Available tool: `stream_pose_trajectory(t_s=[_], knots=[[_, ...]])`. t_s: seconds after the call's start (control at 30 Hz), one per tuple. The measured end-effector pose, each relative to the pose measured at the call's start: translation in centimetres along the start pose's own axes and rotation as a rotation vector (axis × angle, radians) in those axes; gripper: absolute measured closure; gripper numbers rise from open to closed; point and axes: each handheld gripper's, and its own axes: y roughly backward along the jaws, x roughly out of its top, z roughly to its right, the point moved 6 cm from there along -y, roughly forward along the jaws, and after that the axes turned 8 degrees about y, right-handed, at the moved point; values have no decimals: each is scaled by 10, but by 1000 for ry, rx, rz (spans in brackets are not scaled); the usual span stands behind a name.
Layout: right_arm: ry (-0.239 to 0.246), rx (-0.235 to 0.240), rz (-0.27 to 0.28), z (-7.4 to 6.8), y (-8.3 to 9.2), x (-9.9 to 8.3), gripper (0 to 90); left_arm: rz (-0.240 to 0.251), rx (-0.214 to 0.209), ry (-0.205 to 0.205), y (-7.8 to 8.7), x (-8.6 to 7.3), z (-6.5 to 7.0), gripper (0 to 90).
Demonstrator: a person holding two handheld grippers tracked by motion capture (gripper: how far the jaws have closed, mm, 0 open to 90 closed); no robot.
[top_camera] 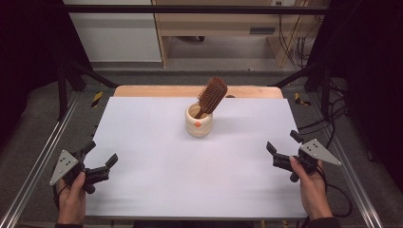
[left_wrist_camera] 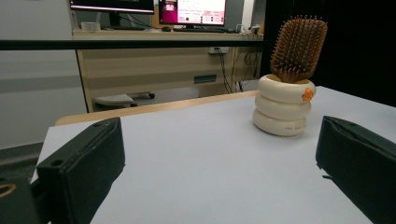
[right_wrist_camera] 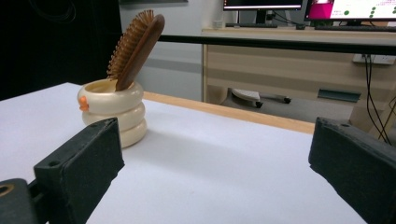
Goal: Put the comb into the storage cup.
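left gripper (top_camera: 102,156): jaws spread wide, nothing between them, held low at the near left edge of the white table (top_camera: 157,180). right gripper (top_camera: 283,146): jaws likewise apart and unloaded, at the near right edge. wooden paddle hairbrush (top_camera: 212,96): standing handle-down, tilted, in a cream ringed holder (top_camera: 198,121) at table centre toward the far side, well apart from both grippers.

From above our near edge we look forward and down on the whole table (top_camera: 157,180). Each gripper view sits low over the tabletop, facing inward from its own side; all three share the cream holder (top_camera: 198,121) with its hairbrush (top_camera: 212,95).
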Motion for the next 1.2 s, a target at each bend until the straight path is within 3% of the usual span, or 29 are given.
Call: stream_pose_trajectory(t_s=[0.77, 1.2], knots=[[-4, 36, -49, -19, -1, -31, 32, -8, -23, -9, -2, -2, 5, 17], [-12, 77, -47, -33, -4, -38, 39, -11, -45, -25, -4, -3, 11, 16]])
